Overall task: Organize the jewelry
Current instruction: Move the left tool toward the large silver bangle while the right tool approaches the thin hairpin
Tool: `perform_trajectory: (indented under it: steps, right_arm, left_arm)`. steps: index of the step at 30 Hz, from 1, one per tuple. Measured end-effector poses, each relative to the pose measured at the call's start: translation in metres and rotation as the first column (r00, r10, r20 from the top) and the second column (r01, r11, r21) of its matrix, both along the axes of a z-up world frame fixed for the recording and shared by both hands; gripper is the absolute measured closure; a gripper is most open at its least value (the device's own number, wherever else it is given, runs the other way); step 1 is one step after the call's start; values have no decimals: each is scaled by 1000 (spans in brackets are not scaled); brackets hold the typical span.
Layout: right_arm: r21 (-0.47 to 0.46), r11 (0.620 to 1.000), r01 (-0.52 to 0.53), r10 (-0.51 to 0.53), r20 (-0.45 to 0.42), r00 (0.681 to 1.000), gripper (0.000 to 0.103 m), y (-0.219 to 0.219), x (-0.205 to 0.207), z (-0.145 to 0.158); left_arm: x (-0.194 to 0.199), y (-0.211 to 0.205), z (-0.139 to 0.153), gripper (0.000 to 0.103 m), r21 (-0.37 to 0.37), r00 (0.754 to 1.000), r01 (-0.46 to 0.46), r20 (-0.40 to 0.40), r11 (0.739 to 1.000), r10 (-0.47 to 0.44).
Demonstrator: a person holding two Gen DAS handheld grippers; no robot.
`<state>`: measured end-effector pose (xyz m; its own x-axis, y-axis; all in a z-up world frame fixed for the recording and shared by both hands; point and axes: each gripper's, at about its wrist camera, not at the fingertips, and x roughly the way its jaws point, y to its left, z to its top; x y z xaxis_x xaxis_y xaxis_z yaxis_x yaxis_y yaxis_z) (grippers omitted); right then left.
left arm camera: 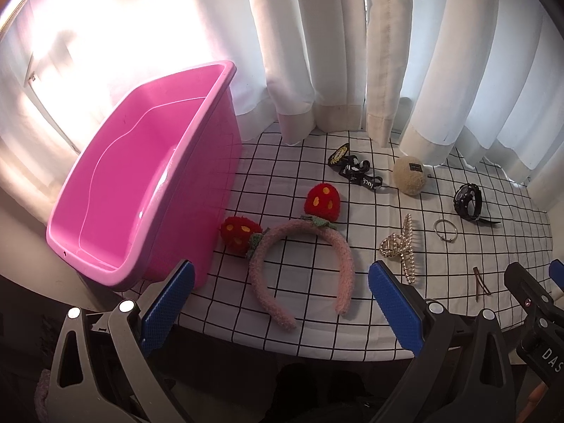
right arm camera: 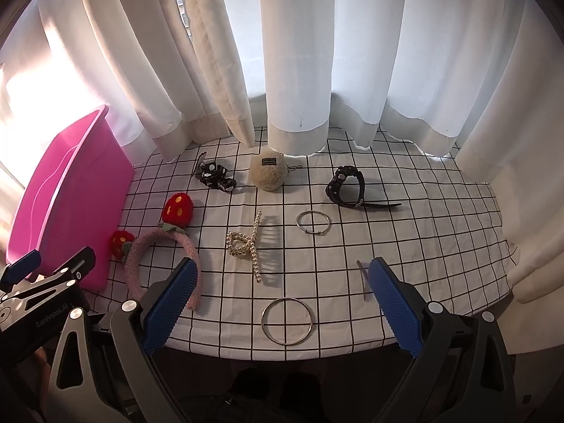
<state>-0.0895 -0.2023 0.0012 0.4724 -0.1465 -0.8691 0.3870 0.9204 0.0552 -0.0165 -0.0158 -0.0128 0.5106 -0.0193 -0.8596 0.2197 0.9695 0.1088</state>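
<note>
A pink plastic bin (left arm camera: 141,190) stands at the left of the checked cloth, also in the right wrist view (right arm camera: 70,204). A fuzzy pink headband with strawberries (left arm camera: 299,246) (right arm camera: 165,246) lies beside it. A pearl hair claw (left arm camera: 402,246) (right arm camera: 246,246), thin bangle (left arm camera: 445,231) (right arm camera: 313,222), black watch (left arm camera: 469,201) (right arm camera: 347,187), black ribbon (left arm camera: 356,171) (right arm camera: 215,176), cream pompom (left arm camera: 410,174) (right arm camera: 268,169) and hair clip (left arm camera: 479,283) (right arm camera: 363,276) lie spread out. A large ring (right arm camera: 287,320) lies between my right gripper's fingers. My left gripper (left arm camera: 282,299) and right gripper (right arm camera: 282,303) are open and empty at the front edge.
White curtains (right arm camera: 299,70) hang along the back and right of the table. The checked cloth (right arm camera: 405,246) ends at the front edge just under both grippers. The right gripper shows at the right edge of the left wrist view (left arm camera: 532,299).
</note>
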Motion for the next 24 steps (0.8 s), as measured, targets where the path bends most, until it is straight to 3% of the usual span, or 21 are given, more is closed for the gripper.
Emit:
perform_trajectory:
  steps: [24]
  right_arm:
    - [-2, 1000, 0, -1, -57, 998, 10, -99, -52, -84]
  left_arm:
    - [-18, -90, -76, 6, 35, 992, 60, -114, 998, -55]
